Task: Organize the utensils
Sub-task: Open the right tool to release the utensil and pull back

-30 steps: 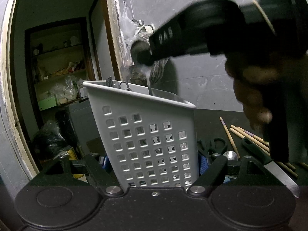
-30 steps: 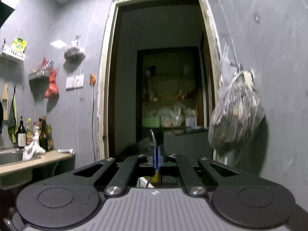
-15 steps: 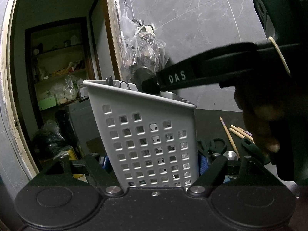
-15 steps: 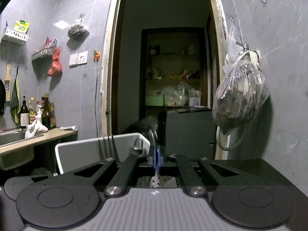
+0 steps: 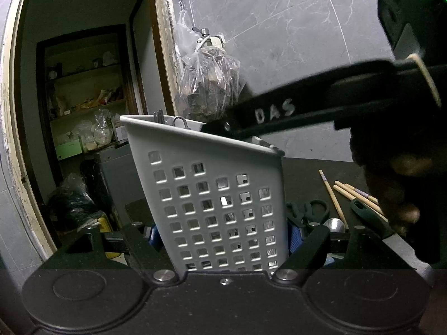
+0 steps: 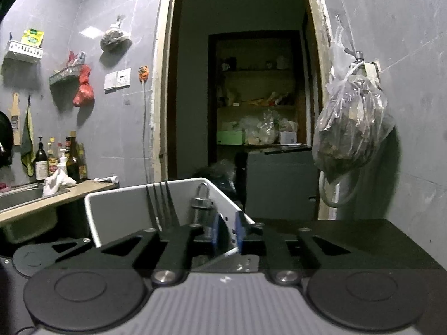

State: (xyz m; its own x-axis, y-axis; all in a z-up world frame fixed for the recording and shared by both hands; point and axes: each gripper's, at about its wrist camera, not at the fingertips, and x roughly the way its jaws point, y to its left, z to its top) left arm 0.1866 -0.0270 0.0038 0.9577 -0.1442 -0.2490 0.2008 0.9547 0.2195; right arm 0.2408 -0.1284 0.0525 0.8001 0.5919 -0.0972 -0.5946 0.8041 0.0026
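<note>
Both left gripper (image 5: 223, 234) pads against utensil basket (image 5: 215, 195).

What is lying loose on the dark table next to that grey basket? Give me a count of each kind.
Beside the grey basket:
Chopsticks: 3 showing, maybe more hidden
Scissors: 1
Spoon: 1
Knife: 1
Total: 6
</note>
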